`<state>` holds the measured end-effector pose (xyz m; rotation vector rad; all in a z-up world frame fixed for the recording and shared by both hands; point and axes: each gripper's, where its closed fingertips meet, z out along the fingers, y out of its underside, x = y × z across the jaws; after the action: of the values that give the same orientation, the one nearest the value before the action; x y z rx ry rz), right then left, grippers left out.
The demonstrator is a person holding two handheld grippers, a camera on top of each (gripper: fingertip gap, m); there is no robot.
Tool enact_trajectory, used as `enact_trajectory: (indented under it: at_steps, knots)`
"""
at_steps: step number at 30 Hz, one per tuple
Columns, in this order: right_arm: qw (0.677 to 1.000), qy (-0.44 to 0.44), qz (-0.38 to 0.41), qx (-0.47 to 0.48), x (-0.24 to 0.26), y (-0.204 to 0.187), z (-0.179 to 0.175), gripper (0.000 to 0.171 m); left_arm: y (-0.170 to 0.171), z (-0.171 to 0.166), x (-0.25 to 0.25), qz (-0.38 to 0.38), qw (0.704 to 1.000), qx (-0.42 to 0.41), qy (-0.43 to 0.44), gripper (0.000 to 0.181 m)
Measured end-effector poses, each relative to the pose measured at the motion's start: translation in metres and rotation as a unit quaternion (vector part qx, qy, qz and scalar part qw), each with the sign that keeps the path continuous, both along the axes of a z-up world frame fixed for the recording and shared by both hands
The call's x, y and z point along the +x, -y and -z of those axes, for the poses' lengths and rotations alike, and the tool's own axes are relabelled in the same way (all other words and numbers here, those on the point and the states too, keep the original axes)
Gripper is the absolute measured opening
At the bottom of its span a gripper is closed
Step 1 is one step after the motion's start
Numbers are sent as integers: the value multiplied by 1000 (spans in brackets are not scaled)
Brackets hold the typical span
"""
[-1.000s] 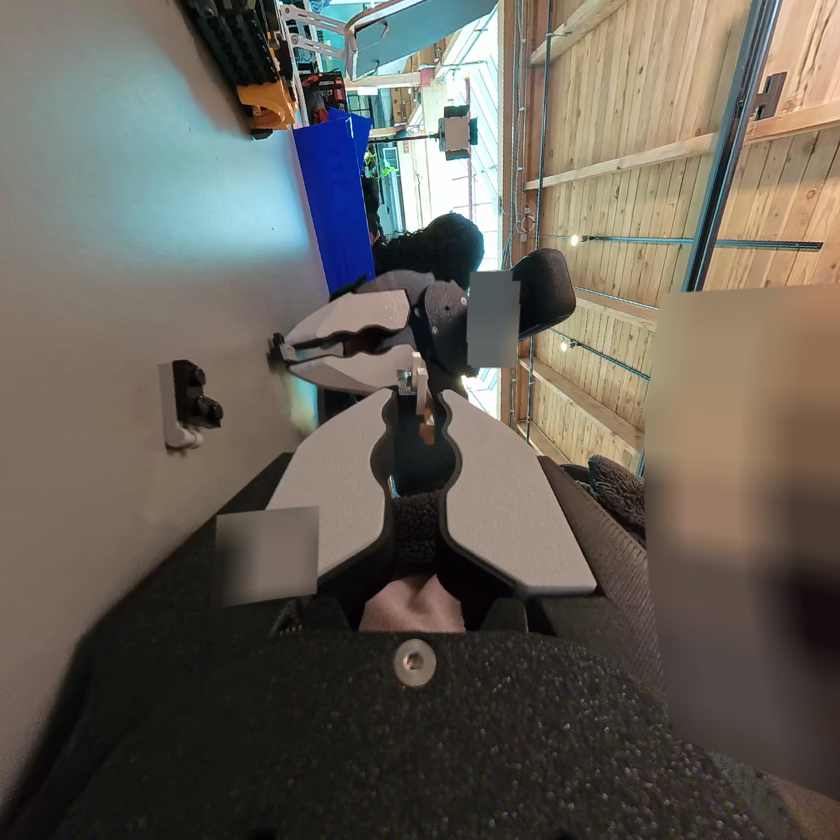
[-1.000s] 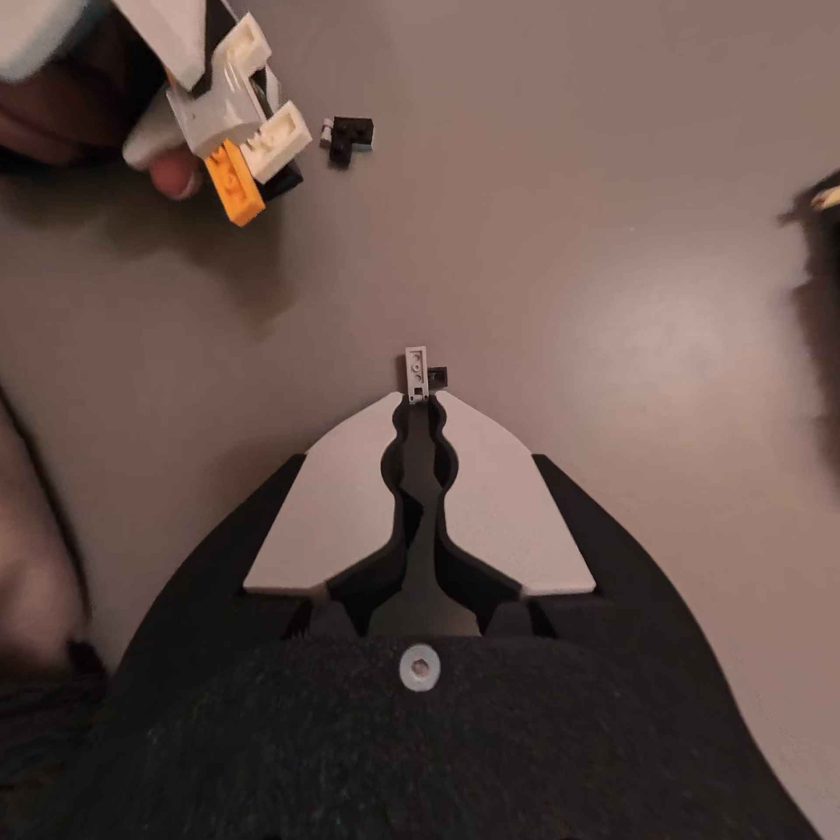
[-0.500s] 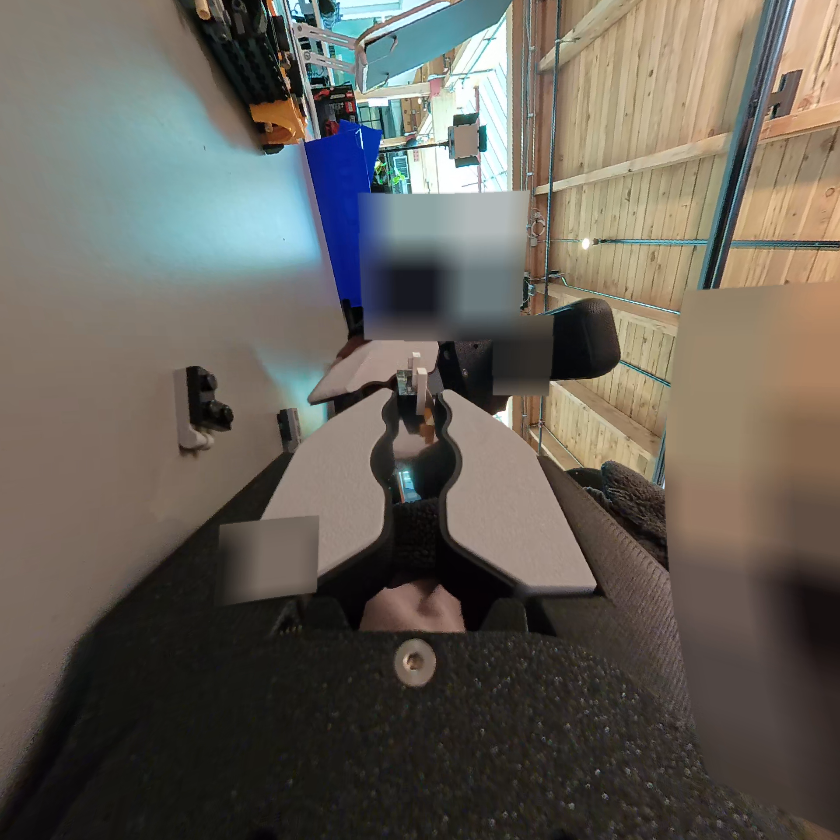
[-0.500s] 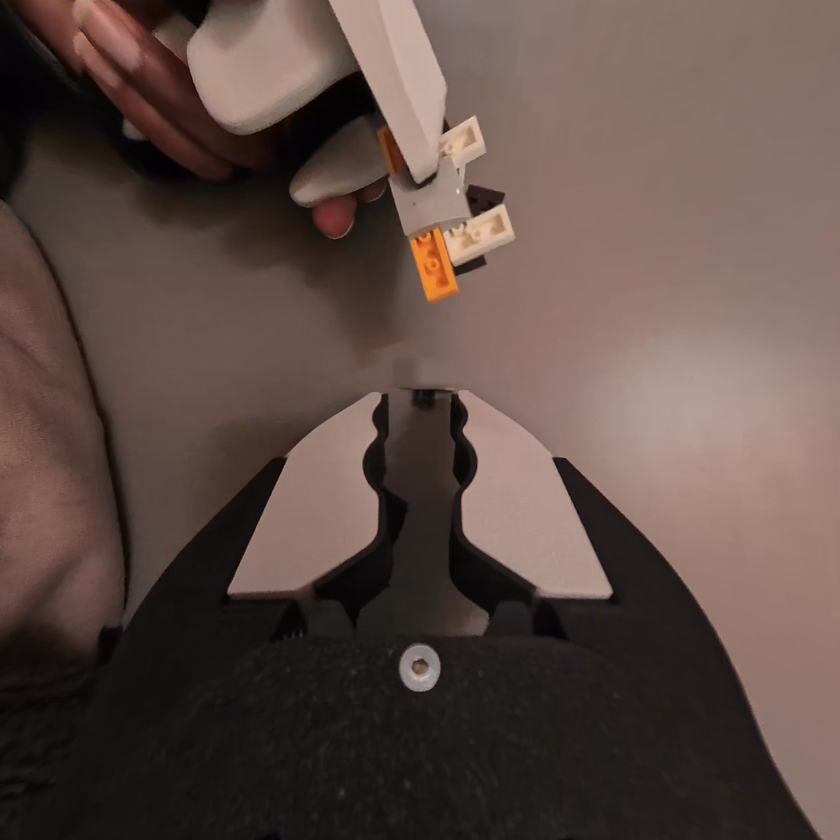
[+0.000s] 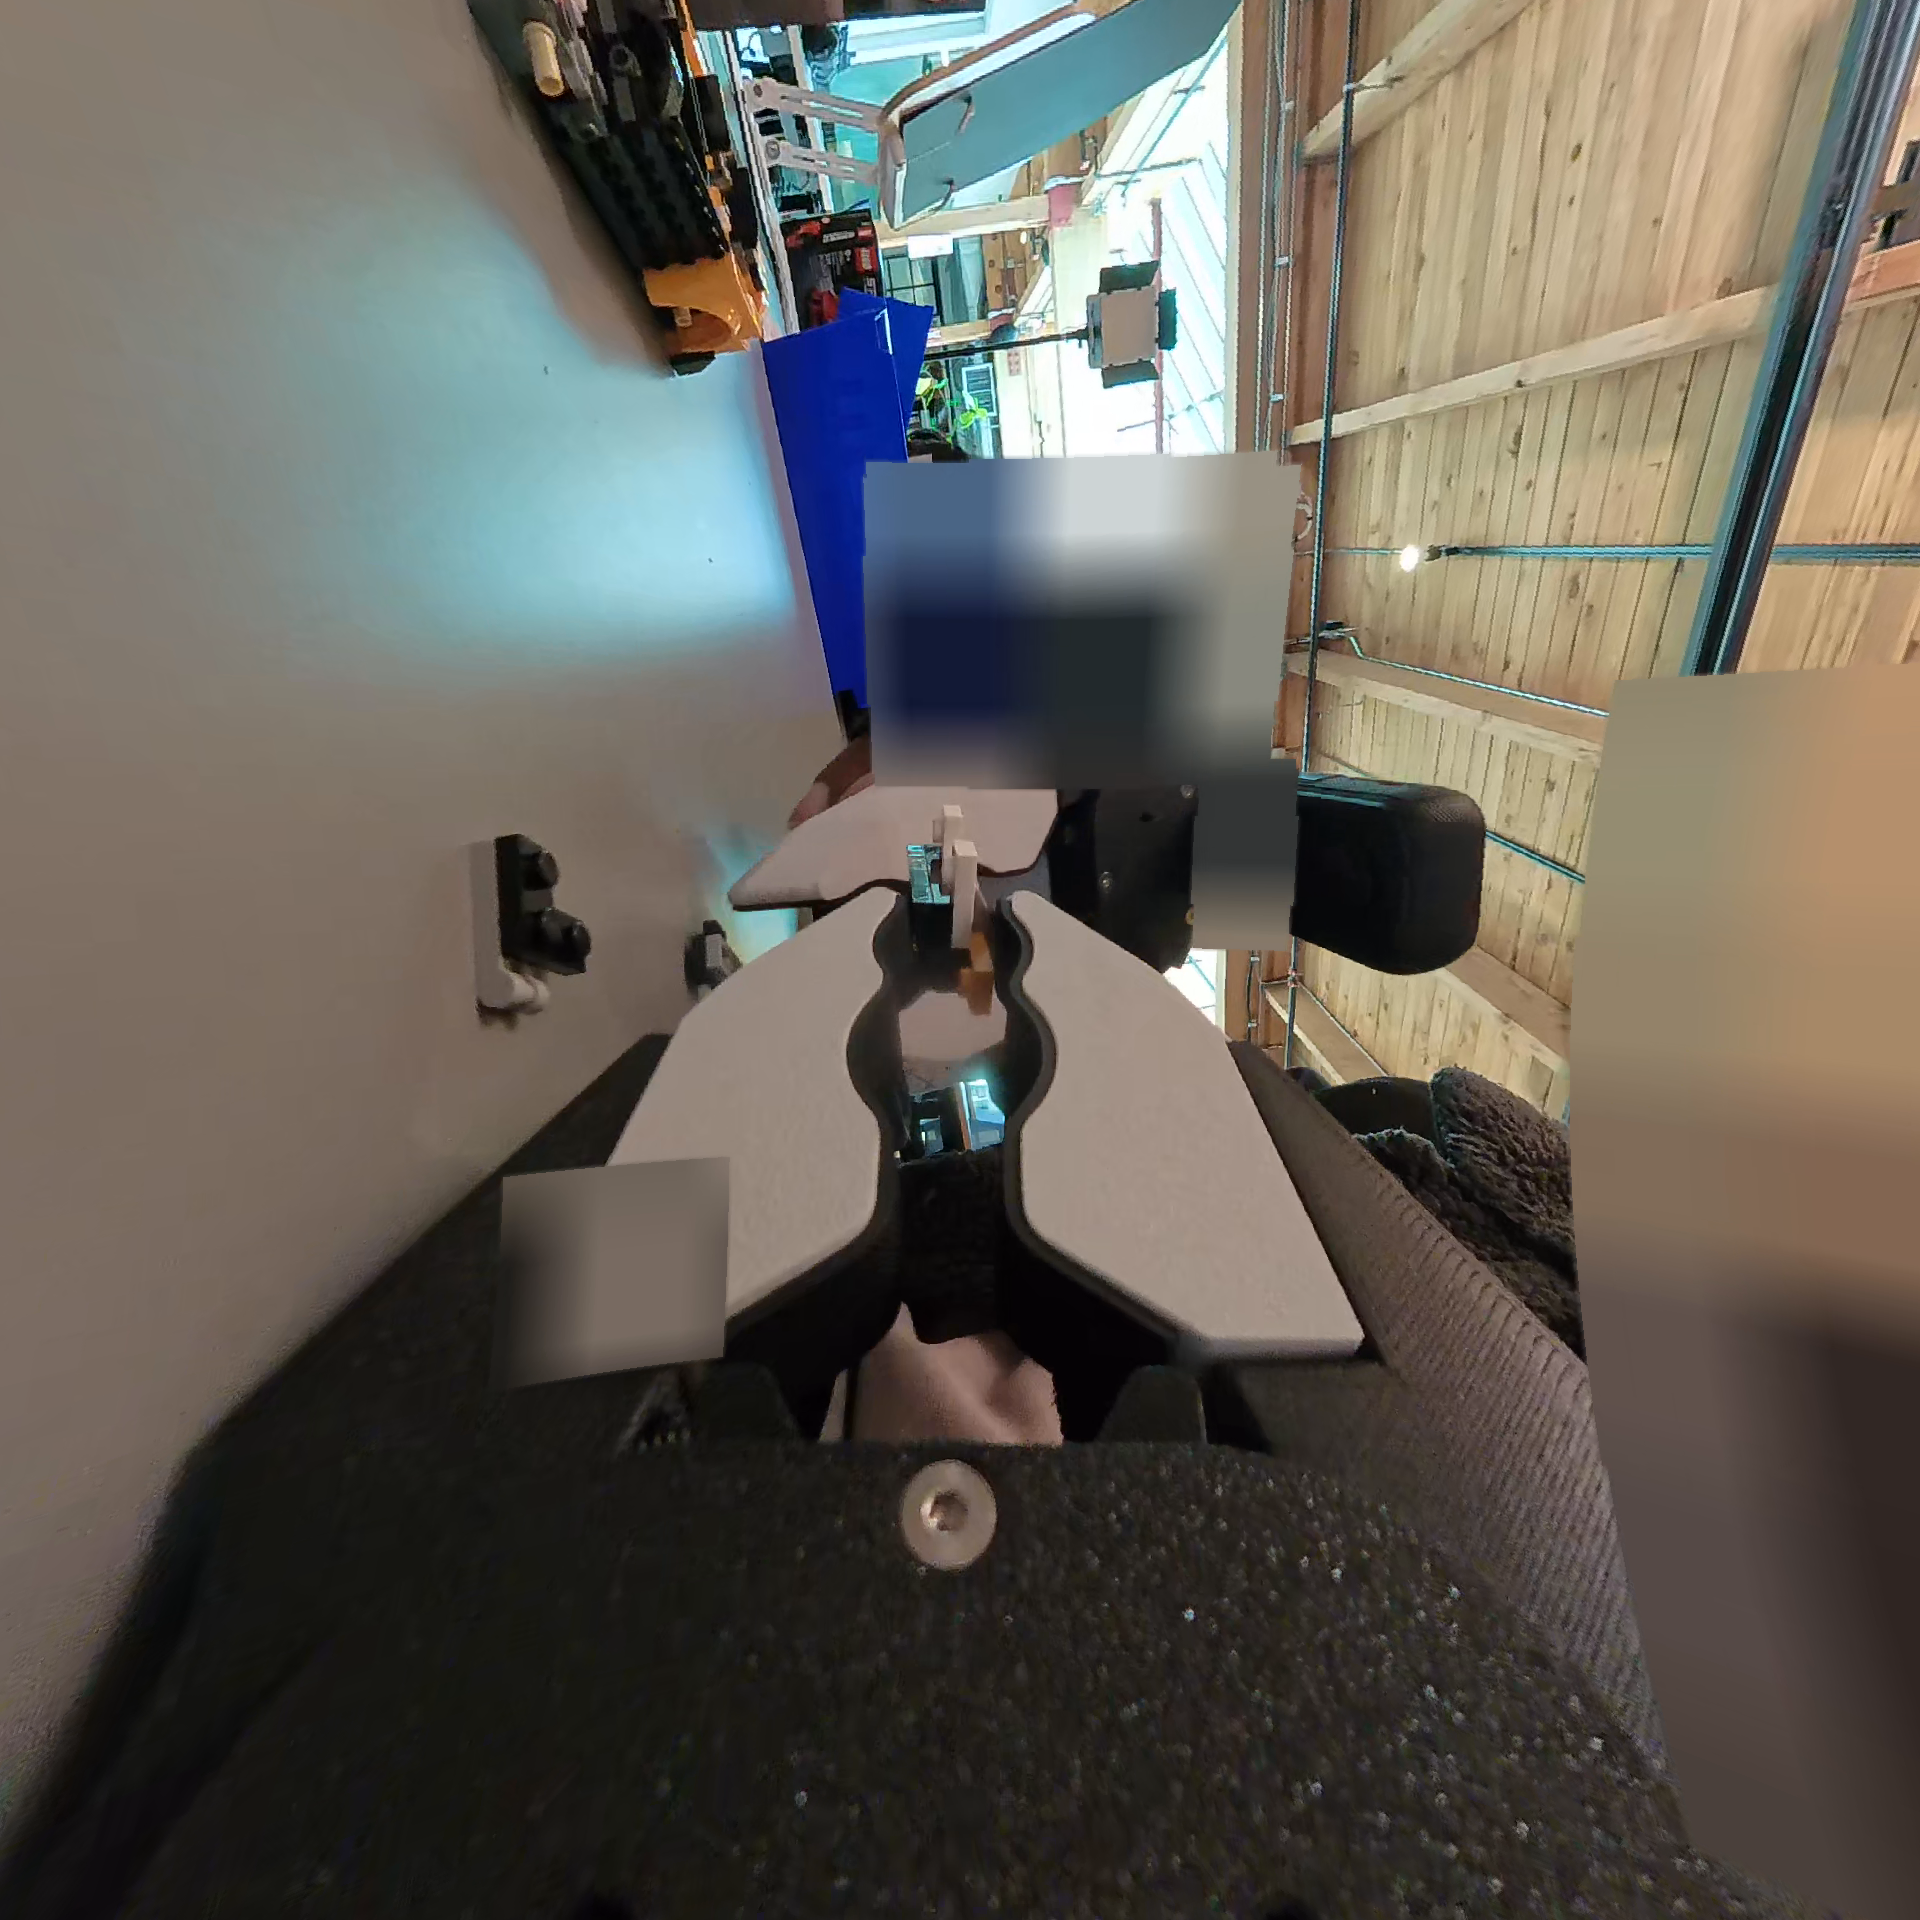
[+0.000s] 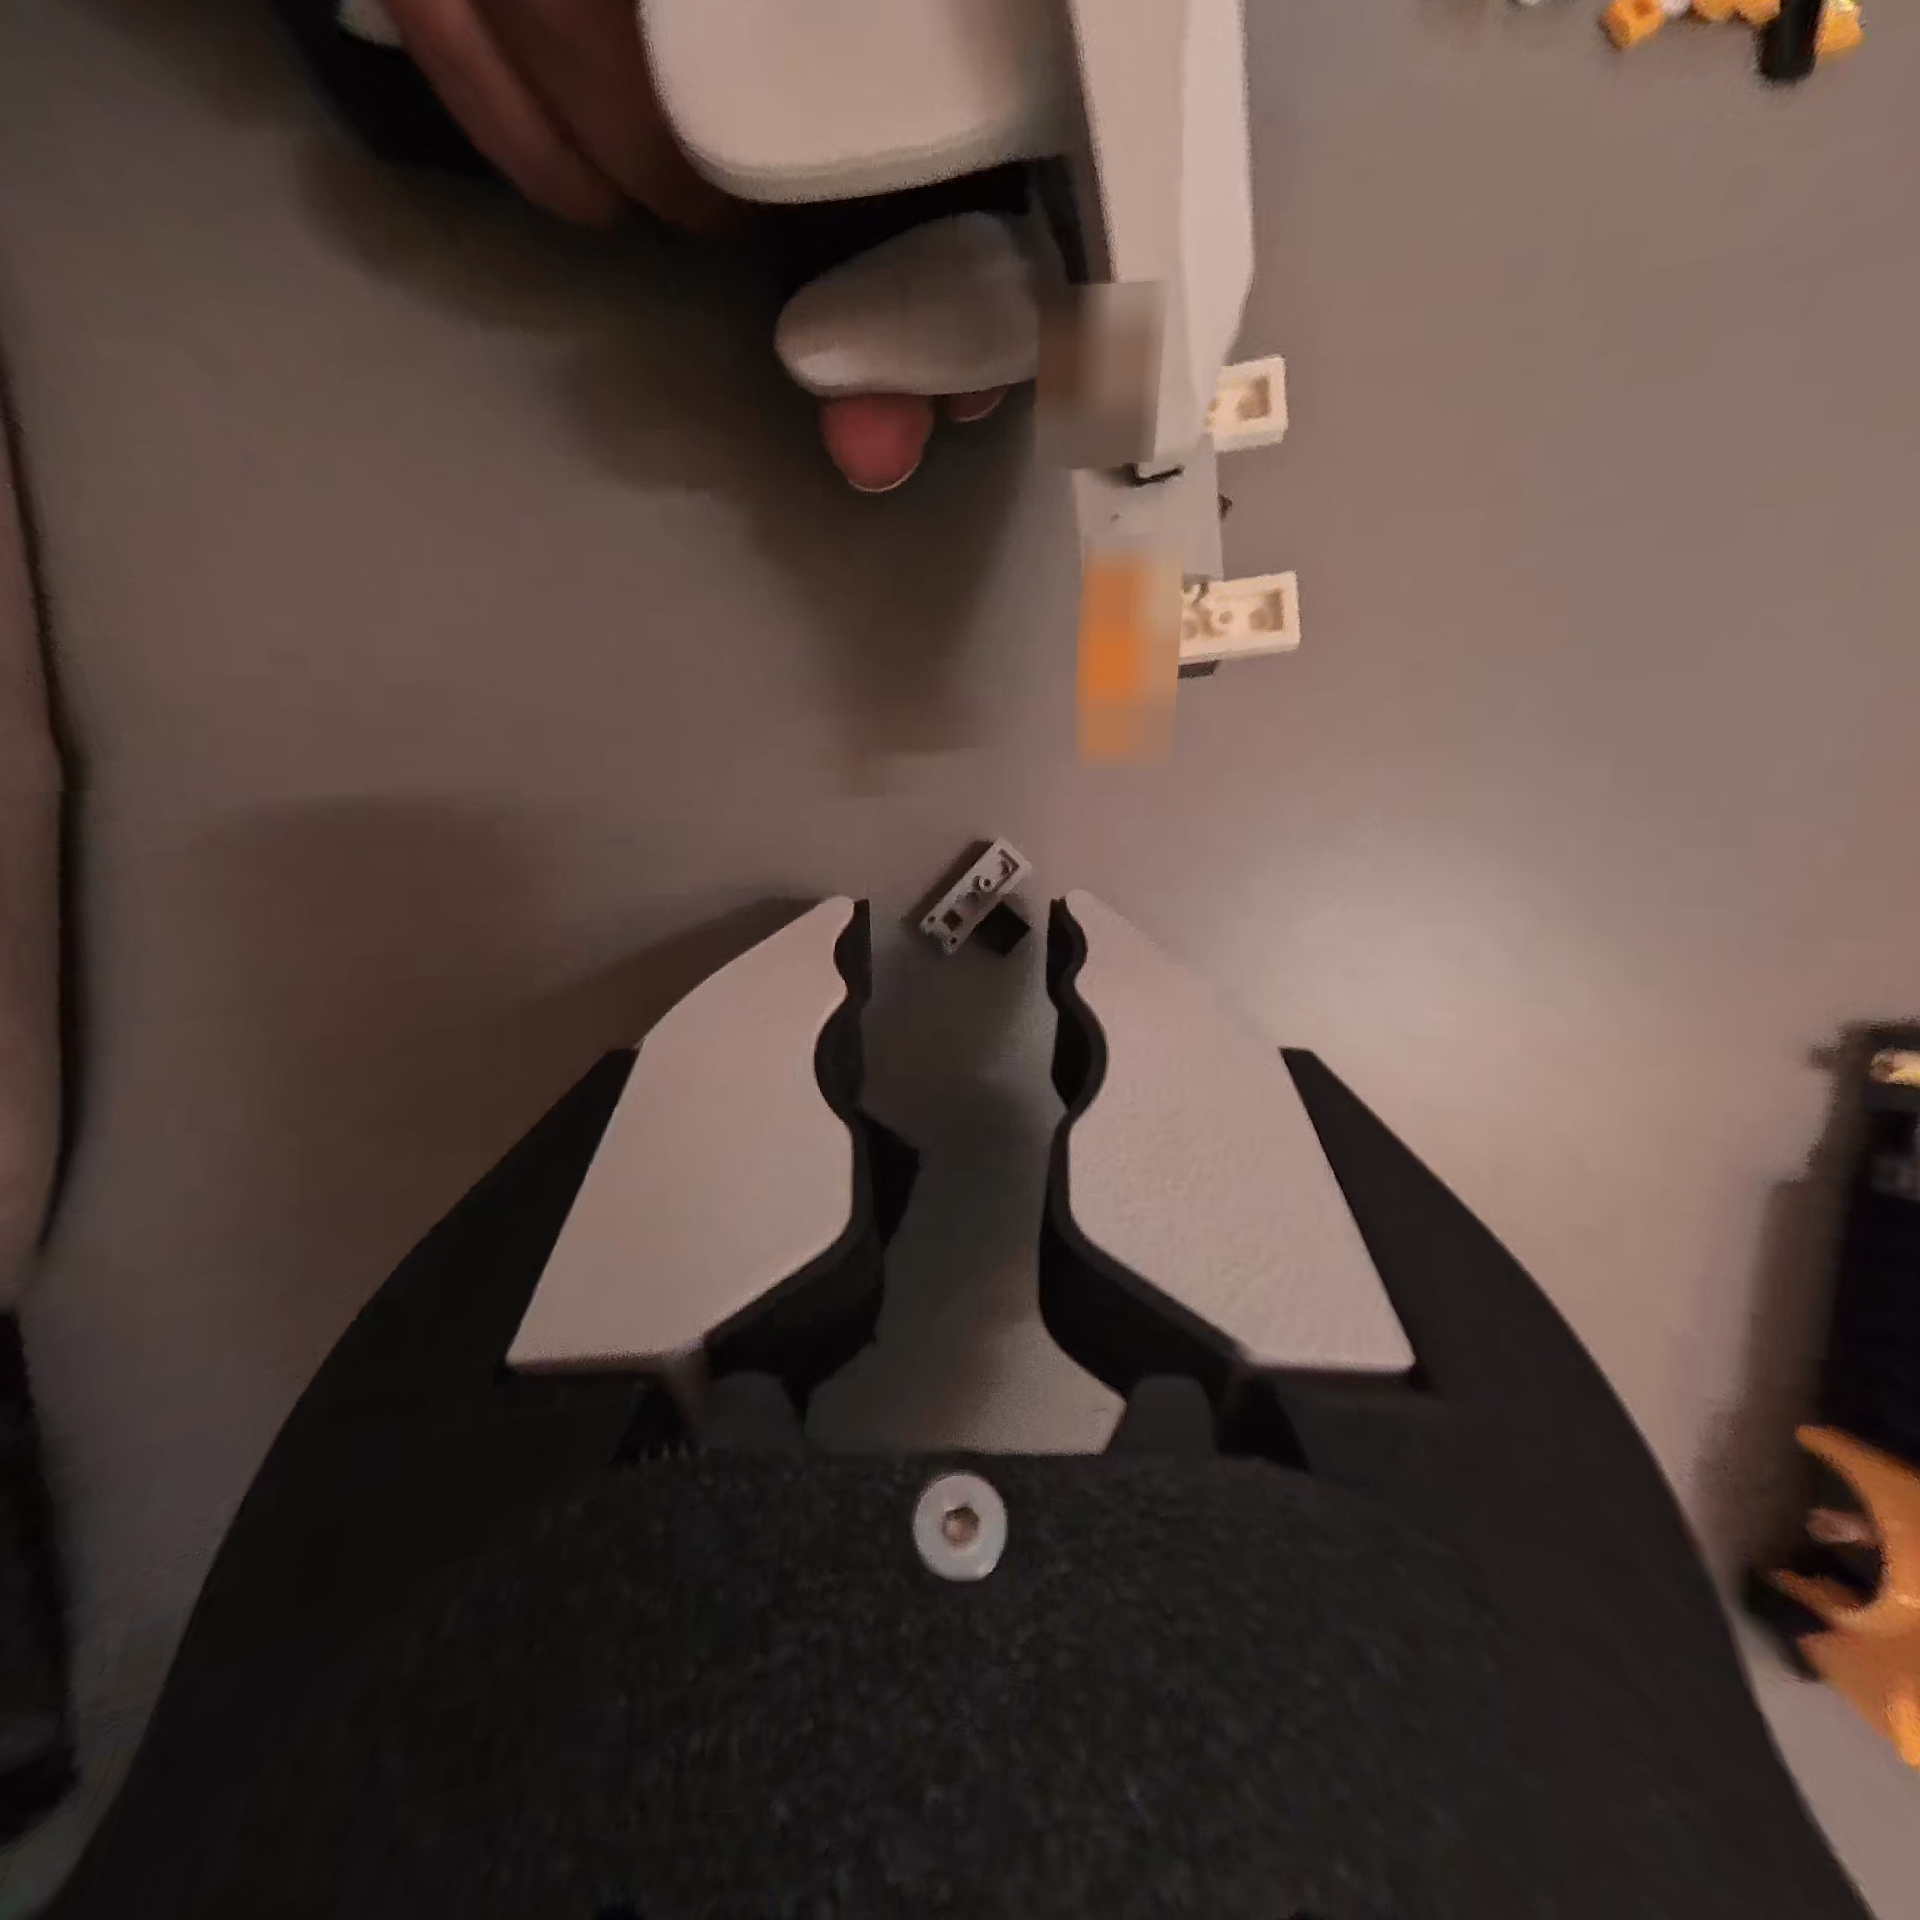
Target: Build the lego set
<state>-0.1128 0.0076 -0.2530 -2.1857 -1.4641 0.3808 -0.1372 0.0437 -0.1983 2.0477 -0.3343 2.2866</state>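
Observation:
My left gripper (image 5: pixel 951 920) is shut on a small lego assembly (image 5: pixel 954 883) of grey, white, orange and black bricks, held in the air. It shows from the side in the right wrist view (image 6: pixel 1148 520), held by the left gripper (image 6: pixel 1153 457) at the top. My right gripper (image 6: pixel 956 914) is open and points down at the grey table (image 6: pixel 416 644). A small grey plate with a black piece (image 6: pixel 977 899) lies tilted on the table between its tips, touching neither. That piece also shows in the left wrist view (image 5: pixel 710 951).
A white and black sub-assembly (image 5: pixel 520 925) sits on the table (image 5: pixel 260 623). A black baseplate with orange parts (image 5: pixel 655 208) and a blue board (image 5: pixel 842 468) stand at the far end. Loose bricks (image 6: pixel 1704 21) and a black and orange model (image 6: pixel 1870 1507) lie to the right. There is about 7 centimetres between the tips of the two grippers.
My right gripper has opened and let go of the small grey plate, which now lies on the table. My left gripper with the assembly has moved over that spot.

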Motion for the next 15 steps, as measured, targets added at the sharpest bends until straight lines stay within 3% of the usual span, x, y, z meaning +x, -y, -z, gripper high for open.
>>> enact_trajectory:
  at_steps: [7,12,15]
  knots:
    - [968,50,-244,20,4,0,1,36,-1,0,0,-3,1000,0,-1,14]
    - [949,56,-311,0,-2,0,6,36,-5,1,-2,-11,1000,4,-3,14]
    - [954,44,-294,-27,-2,1,10,24,-6,1,-2,-11,1000,2,-2,14]
